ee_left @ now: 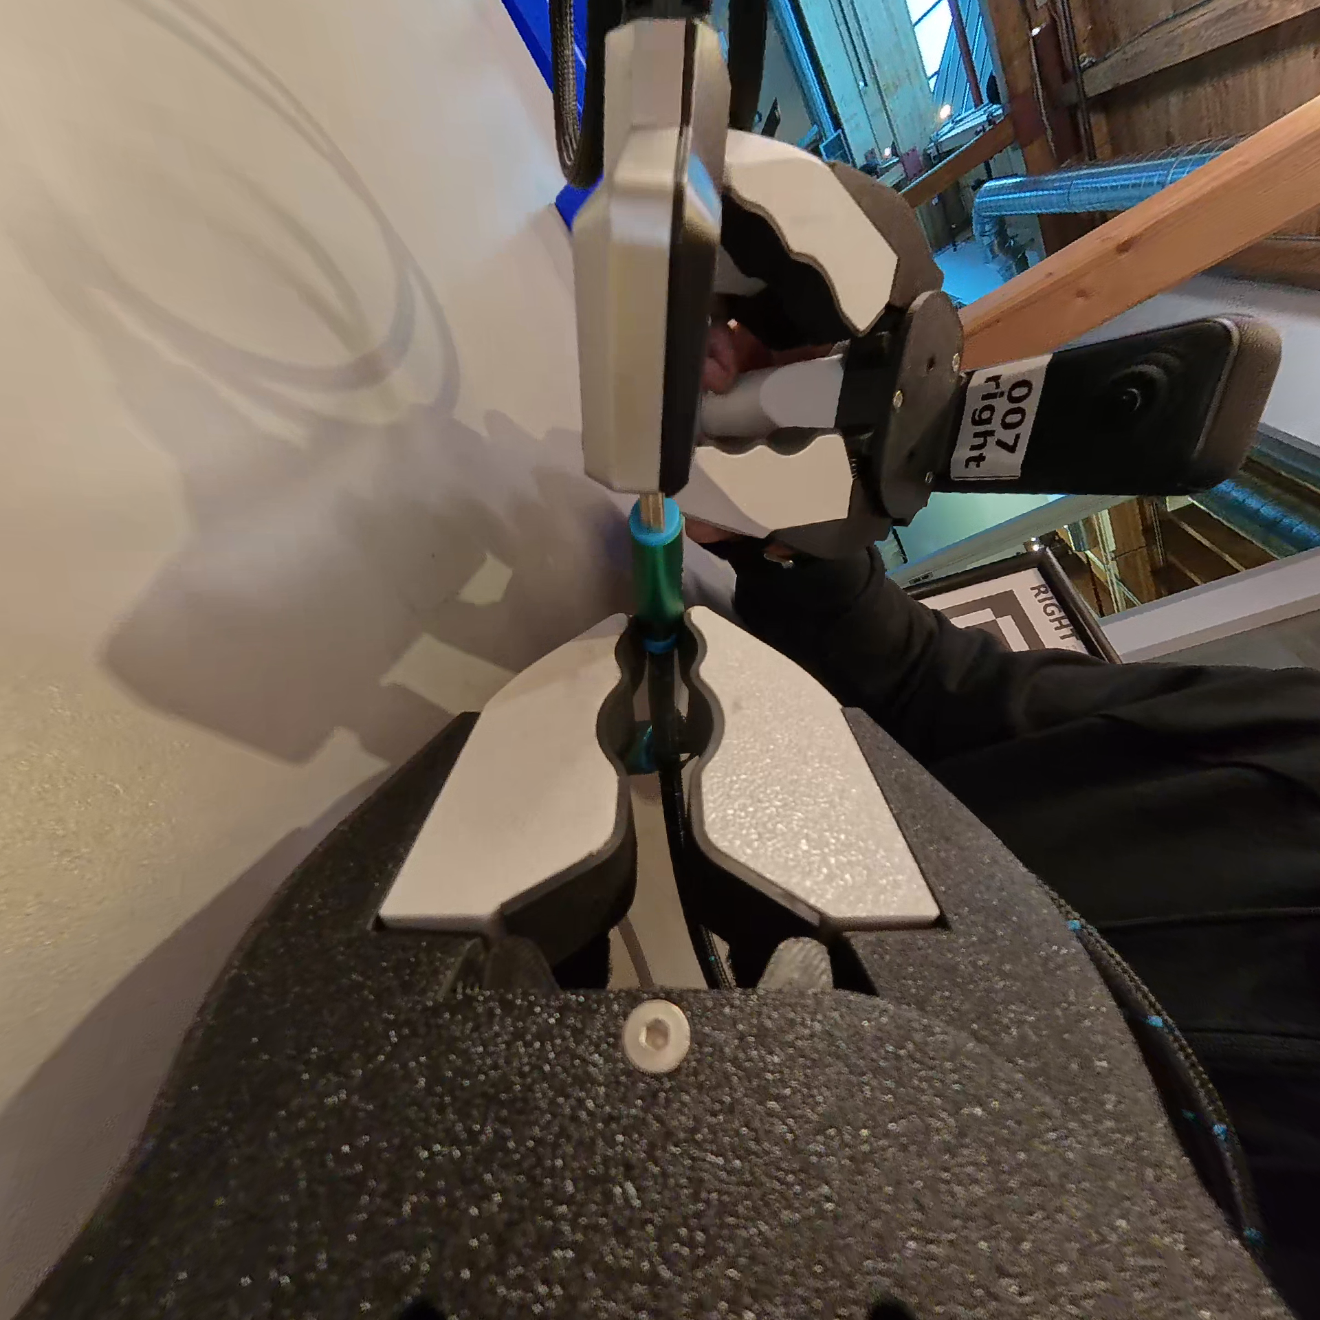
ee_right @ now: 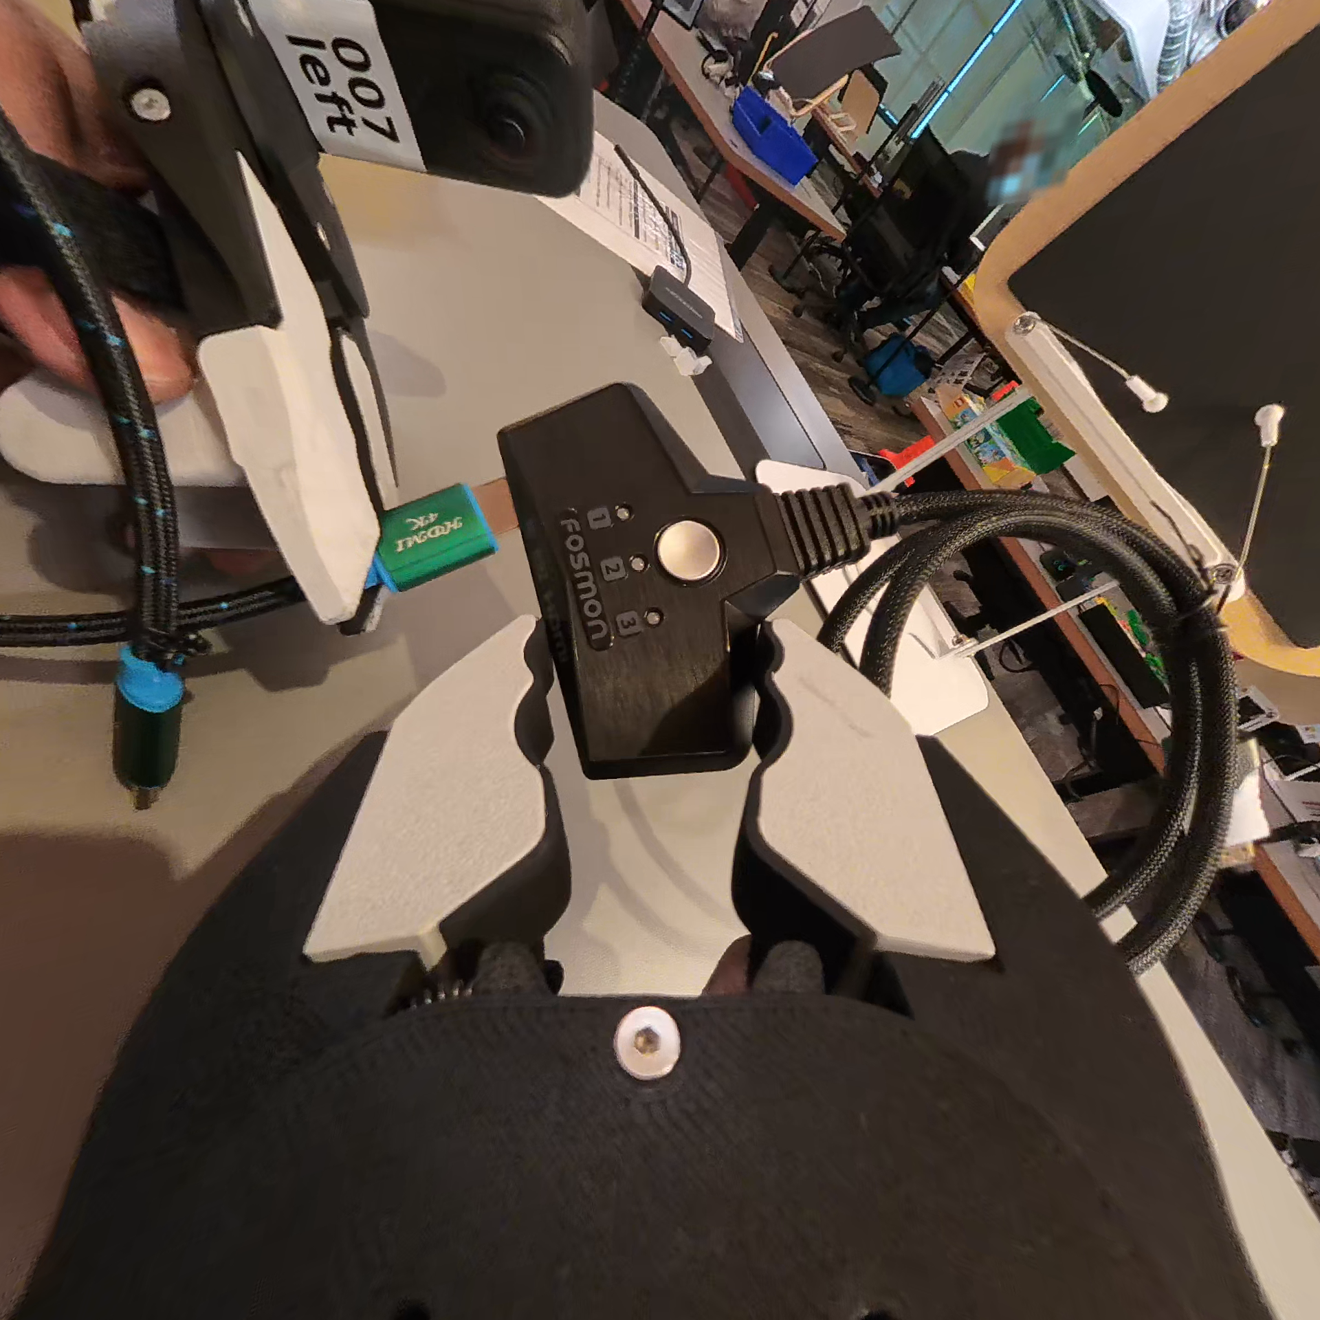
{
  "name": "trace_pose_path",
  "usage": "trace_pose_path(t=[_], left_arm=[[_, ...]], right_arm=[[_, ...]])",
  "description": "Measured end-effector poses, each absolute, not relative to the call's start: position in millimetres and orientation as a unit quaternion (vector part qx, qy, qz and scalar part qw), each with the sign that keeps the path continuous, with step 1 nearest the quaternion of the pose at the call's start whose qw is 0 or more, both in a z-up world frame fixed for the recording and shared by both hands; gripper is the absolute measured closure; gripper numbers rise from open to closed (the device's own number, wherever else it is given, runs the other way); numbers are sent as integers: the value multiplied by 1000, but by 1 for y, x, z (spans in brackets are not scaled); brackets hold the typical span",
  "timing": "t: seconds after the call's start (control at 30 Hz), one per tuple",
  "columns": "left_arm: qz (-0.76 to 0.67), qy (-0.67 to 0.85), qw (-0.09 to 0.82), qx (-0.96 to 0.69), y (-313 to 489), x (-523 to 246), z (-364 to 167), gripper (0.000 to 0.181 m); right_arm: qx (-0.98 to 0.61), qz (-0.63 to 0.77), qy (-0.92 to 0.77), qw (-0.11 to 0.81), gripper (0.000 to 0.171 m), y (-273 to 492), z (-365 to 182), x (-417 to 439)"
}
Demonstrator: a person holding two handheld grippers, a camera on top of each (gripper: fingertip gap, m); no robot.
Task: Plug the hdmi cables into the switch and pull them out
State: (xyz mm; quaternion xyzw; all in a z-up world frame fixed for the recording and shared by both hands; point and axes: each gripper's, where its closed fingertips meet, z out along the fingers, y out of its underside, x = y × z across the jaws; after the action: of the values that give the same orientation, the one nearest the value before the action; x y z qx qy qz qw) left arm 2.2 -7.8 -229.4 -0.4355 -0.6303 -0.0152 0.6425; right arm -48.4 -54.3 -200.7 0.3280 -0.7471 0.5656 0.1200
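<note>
Fingers of pale grey plastic on the right gripper (ee_right: 653, 671), set in a grainy black foam-like body, clamp the lower end of the flat black brushed-metal HDMI switch (ee_right: 643, 593) and hold it above the smooth off-white table (ee_right: 500, 300). A round silver button (ee_right: 688, 550) sits on the switch face beside three small lamps. From the switch's far side a ribbed black strain relief runs into a thick black braided cable (ee_right: 1114, 643), which coils in a loop past the table edge. On the switch's opposite side, the left gripper (ee_left: 657, 643) is shut narrowly on the green metal HDMI plug (ee_right: 436, 537) with its blue plastic collar; the plug's bare metal tip meets the switch's edge port, most of the tip outside. Its black-and-blue braided cord (ee_right: 136, 400) hangs behind that gripper, ending in a second green plug (ee_right: 145, 728) that dangles free. Farther from the switch, a small dark hub (ee_right: 678, 308) lies on a printed paper sheet (ee_right: 643, 207).
</note>
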Motion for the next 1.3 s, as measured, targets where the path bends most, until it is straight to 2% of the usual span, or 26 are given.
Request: trace_pose_path(t=[0.33,0.6,0.97,1.13,1.3], left_arm=[[-49,-602,625,-494,17,9,-230,172],[-48,-606,620,-497,18,9,-232,173],[-60,-568,593,-568,46,14,-238,172],[-61,-557,599,-572,47,13,-237,171],[-38,-559,602,-568,37,13,-230,171]], right_arm=[[406,521,-746,80,117,-33,-201,-46],[420,497,-749,121,118,-29,-203,-46],[492,437,-745,110,119,-5,-216,-43],[485,454,-740,104,118,-5,-208,-42],[474,437,-752,140,108,-15,-215,-47]])
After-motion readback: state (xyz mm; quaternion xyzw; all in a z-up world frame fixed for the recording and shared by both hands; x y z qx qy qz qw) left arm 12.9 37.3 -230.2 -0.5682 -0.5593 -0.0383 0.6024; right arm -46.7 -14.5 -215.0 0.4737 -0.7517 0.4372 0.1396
